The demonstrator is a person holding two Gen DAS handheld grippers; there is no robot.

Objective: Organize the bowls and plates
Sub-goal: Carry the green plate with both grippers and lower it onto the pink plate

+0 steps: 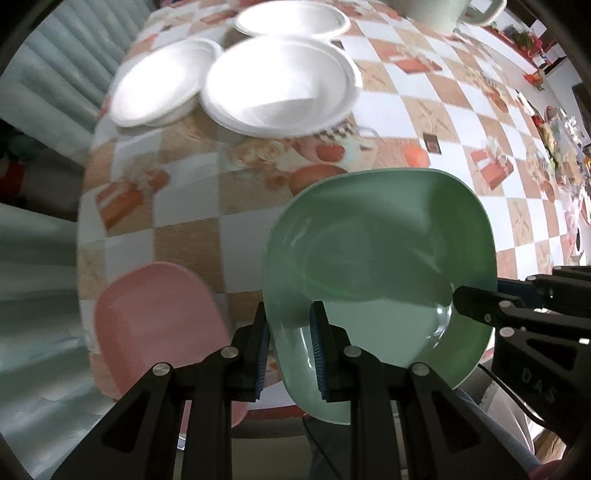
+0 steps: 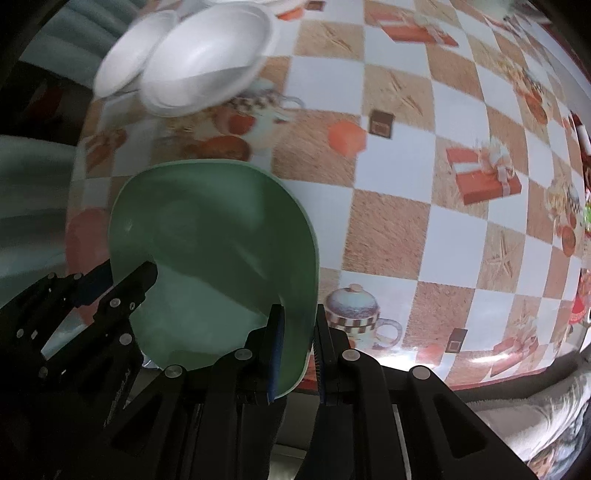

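A green square plate (image 1: 376,258) is held above the table's near edge by both grippers. My left gripper (image 1: 291,343) is shut on its left rim. My right gripper (image 2: 297,339) is shut on its right rim; the plate also shows in the right wrist view (image 2: 214,243). The right gripper's fingers (image 1: 476,302) show at the plate's right side in the left wrist view. A pink square plate (image 1: 155,328) lies at the table's near left corner, below and left of the green one. White bowls (image 1: 280,85) and a white plate (image 1: 159,85) sit at the far left.
The table has a checkered cloth (image 2: 406,206) with printed gifts and cups. Another white plate (image 1: 291,18) and a pale green vessel (image 1: 428,11) stand at the far end. Cluttered items (image 1: 561,140) line the right edge. A curtain (image 1: 48,96) hangs left.
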